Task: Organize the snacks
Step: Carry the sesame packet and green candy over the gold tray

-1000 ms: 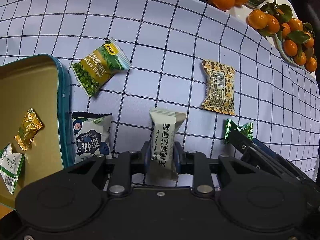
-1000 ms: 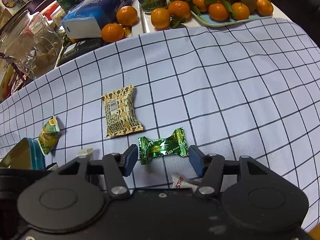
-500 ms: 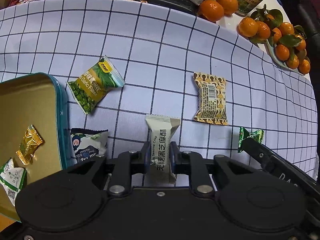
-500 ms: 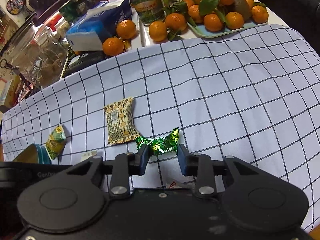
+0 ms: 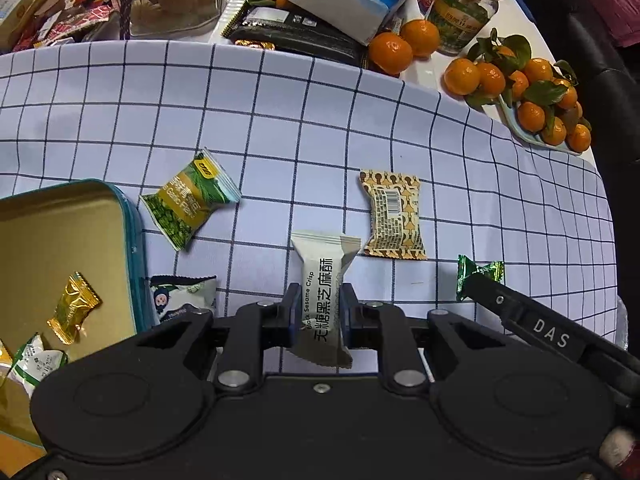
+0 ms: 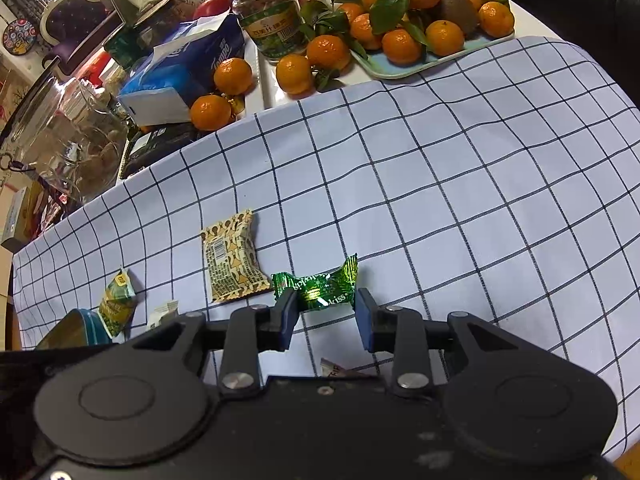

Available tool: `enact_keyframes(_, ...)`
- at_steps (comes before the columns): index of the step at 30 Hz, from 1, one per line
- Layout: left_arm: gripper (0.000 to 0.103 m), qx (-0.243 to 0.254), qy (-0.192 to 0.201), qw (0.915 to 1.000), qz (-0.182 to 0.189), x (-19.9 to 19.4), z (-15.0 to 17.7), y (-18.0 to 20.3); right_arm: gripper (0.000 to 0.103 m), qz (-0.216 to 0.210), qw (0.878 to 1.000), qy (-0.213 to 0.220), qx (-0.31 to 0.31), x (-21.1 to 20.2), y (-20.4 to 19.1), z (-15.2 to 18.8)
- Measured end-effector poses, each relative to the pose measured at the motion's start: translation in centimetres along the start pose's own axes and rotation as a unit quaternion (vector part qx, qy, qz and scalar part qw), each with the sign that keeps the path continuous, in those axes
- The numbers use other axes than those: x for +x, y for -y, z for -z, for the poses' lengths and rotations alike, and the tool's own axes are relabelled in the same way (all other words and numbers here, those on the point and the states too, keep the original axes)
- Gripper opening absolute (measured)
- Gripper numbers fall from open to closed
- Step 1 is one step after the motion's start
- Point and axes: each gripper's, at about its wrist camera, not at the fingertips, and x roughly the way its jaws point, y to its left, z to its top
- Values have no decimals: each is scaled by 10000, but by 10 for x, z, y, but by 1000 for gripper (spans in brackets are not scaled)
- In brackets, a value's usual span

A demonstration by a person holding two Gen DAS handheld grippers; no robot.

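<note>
Our left claw [image 5: 319, 312] is clamped on the white sesame bar [image 5: 322, 300], lifted for the open tin [image 5: 132, 240] to its left, whose raised rim it must clear. Our right claw [image 6: 326, 314] pinches the green candy [image 6: 316, 286] by its middle; bare checked cloth [image 6: 440, 184] lies open ahead.

We count six snack packets out of the tin [image 5: 132, 240]: one black sesame crisp [image 5: 322, 300], one green garlic pack [image 5: 188, 198], one brown patterned pack [image 5: 394, 216], one green foil candy [image 6: 316, 286], one white-and-blue pouch [image 5: 182, 296] and one part-hidden wrapper [image 6: 340, 370]. Inside the tin, one gold candy [image 5: 72, 308] and one white-green sachet [image 5: 36, 364] show whole.
</note>
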Motion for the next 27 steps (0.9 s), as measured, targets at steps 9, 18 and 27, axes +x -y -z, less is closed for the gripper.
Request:
enact_keyframes(9,26,-286,236,9992,-114,-19,-7,-28,33,-192,9996,-34,-218,3,-39,2)
enact_keyframes(18,26,-674,516,9957,-382,-39,-11,-66,33,-632,9958,-62,-666,-3,-100,13)
enact_keyframes(27,26,-945,794,9896,-734,-57,-5,-102,34,-1143,9900,-115,-821,-4,-153,27)
